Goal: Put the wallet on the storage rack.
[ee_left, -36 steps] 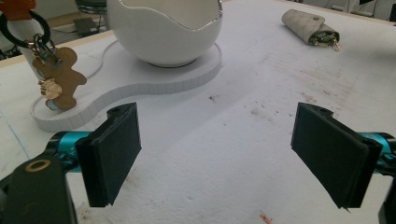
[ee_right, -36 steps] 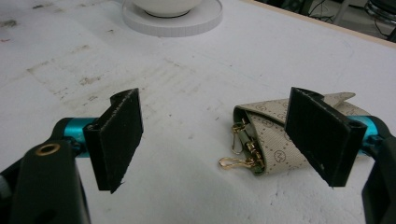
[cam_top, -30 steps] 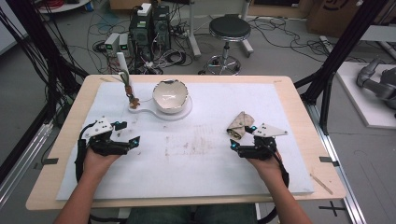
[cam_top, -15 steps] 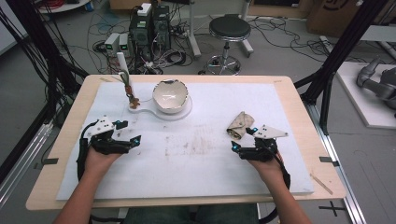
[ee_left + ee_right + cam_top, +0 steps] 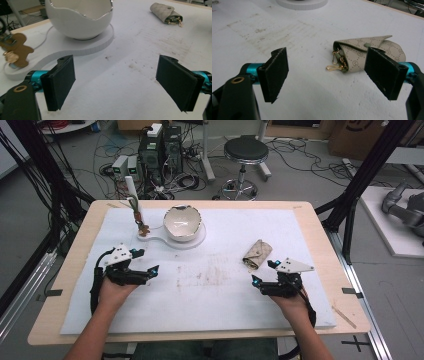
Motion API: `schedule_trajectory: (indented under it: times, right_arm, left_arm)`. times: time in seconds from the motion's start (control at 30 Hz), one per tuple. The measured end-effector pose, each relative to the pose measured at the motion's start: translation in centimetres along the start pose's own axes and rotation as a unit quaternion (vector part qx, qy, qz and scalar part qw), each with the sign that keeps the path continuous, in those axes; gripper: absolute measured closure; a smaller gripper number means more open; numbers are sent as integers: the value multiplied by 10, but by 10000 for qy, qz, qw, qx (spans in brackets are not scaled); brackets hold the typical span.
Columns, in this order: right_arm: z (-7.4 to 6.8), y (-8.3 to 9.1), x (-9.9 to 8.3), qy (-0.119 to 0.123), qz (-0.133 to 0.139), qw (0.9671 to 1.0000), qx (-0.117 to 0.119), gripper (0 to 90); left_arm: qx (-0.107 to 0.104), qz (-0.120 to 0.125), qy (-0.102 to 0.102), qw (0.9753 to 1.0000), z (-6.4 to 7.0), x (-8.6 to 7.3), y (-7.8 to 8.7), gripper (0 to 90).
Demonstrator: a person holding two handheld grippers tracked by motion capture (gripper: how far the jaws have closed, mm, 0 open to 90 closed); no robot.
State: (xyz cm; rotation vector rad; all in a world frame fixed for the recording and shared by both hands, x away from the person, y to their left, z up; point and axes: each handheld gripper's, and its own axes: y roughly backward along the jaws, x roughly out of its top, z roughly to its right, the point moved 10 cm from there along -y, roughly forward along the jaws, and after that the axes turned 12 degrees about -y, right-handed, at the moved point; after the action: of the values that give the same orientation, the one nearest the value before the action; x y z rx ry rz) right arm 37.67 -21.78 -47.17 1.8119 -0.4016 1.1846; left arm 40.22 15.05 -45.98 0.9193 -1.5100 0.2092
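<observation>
A beige patterned key pouch (image 5: 257, 254) (image 5: 362, 56) with gold clasps at its mouth lies on the white mat, right of centre. My right gripper (image 5: 264, 273) (image 5: 332, 75) is open just in front of it, nothing between its jaws. A white eggshell-shaped bowl (image 5: 182, 223) (image 5: 80, 17) rests on a white foam base (image 5: 197, 242) (image 5: 82, 47) at the back. My left gripper (image 5: 146, 261) (image 5: 122, 82) is open over bare mat, near that base. The pouch (image 5: 166, 13) also lies far off in the left gripper view.
A small brown gingerbread-shaped tag with keys (image 5: 143, 228) (image 5: 15, 51) sits on the narrow end of the base, by a white upright post (image 5: 133, 195). The stained white mat (image 5: 210, 285) covers the wooden table (image 5: 320, 235). Cables, computers and a stool stand beyond.
Both grippers have barely shifted; the hands stay in place and both jaws remain open.
</observation>
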Motion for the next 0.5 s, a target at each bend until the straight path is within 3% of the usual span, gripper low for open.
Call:
schedule_trajectory:
  times: [0.27, 0.4, 0.5]
  right_arm:
    - [6, 18, -14, -73, -82, 9999, -44, 199]
    - [8, 26, -20, -140, -87, 9998, -85, 199]
    - [9, 28, -25, -205, -124, 9997, -54, 199]
  left_arm:
    - [-212, 2, -194, 9996, 21, 28, -31, 158]
    - [-382, 68, -234, 9990, 37, 49, -55, 157]
    - [-540, 66, -411, 9977, 51, 62, -74, 157]
